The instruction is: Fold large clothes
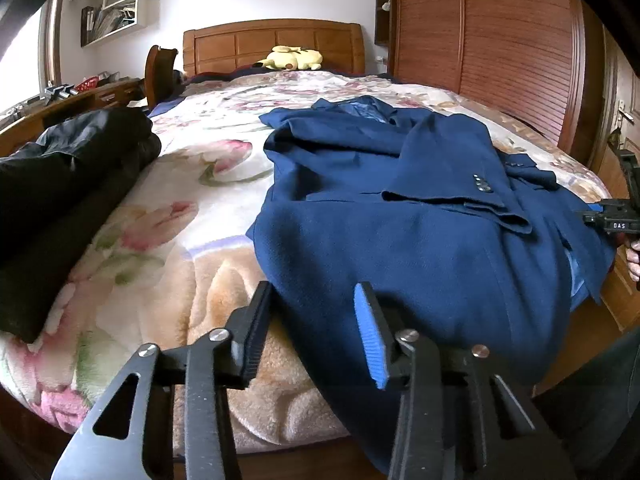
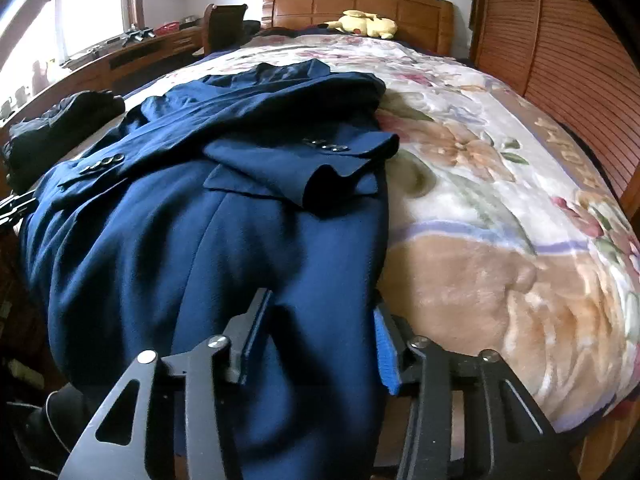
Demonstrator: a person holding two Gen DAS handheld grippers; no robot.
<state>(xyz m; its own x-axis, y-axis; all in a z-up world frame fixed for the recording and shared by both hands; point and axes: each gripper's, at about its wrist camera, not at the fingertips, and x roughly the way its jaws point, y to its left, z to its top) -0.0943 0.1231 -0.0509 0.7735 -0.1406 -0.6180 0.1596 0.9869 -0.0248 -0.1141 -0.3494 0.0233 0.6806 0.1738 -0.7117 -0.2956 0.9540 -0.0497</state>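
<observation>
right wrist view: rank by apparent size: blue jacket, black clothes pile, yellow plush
1. blue jacket, by far the largest, though it lies nearest the camera.
2. black clothes pile.
3. yellow plush, far off by the headboard, so its true size is unsure.

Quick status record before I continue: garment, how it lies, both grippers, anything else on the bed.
garment: blue jacket
lay: on floral blanket, sleeves folded across, hem hanging over bed edge
left gripper: open, astride hem's left edge
right gripper: open, hem's right part between fingers
other: black clothing; yellow plush toy by headboard
</observation>
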